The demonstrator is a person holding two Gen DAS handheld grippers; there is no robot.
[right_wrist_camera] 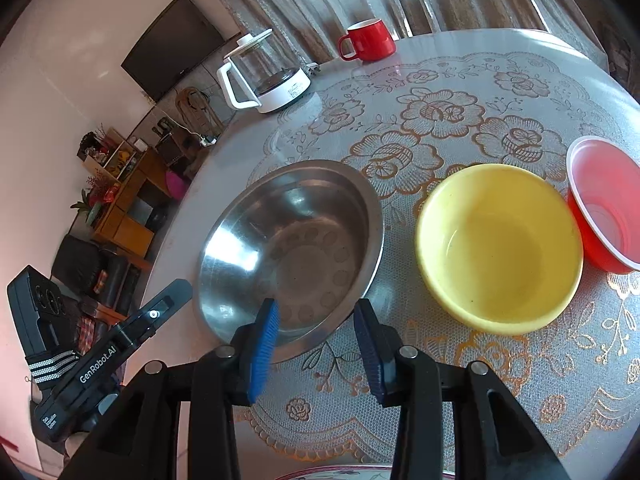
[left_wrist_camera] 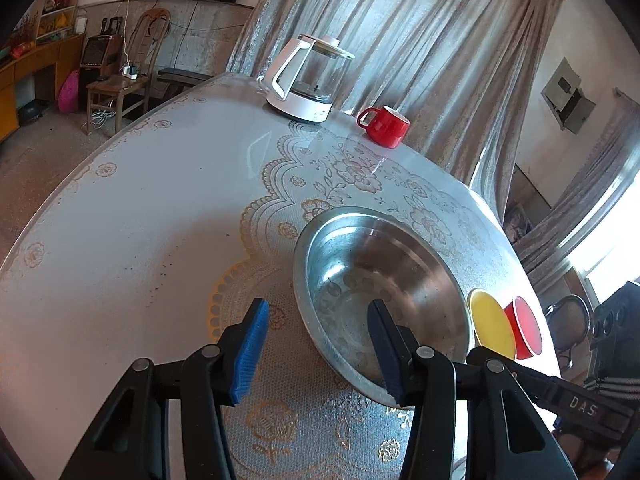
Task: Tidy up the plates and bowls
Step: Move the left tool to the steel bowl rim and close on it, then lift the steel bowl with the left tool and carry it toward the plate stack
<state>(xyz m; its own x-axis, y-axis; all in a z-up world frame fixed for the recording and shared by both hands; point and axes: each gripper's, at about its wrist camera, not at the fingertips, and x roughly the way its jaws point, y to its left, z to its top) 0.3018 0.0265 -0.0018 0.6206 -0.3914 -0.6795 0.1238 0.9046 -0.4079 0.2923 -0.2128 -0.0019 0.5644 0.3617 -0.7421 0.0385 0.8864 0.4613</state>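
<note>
Steel basin: round, shallow stainless-steel basin with a wide flat rim, empty, resting upright on the table; it is the leftmost of three vessels in the right wrist view
Yellow bowl: round yellow plastic bowl, empty and upright, just beside the steel basin on its right, a narrow strip of cloth showing between their rims
Red bowl: translucent red plastic bowl with a pale rim, sitting at the yellow bowl's far right side, seemingly touching it; partly cut off by the frame edge
Table: round table under clear glass, with a lace-patterned cloth in white and gold below
Left gripper: black two-finger gripper with blue ribbed pads, fingers partly open; one pad stands outside the basin's near rim and the other over its inside, so the rim lies between them, but neither pad can be seen pressing on it
Right gripper: matching black gripper with blue pads, fingers narrowly apart, hovering at the basin's near rim; left pad overlaps the rim in view, right pad over the cloth; nothing gripped
Kettle: glass electric kettle with white handle and base, at the far table edge
Mug: glossy red ceramic mug, beside the kettle, well apart from the bowls
</note>
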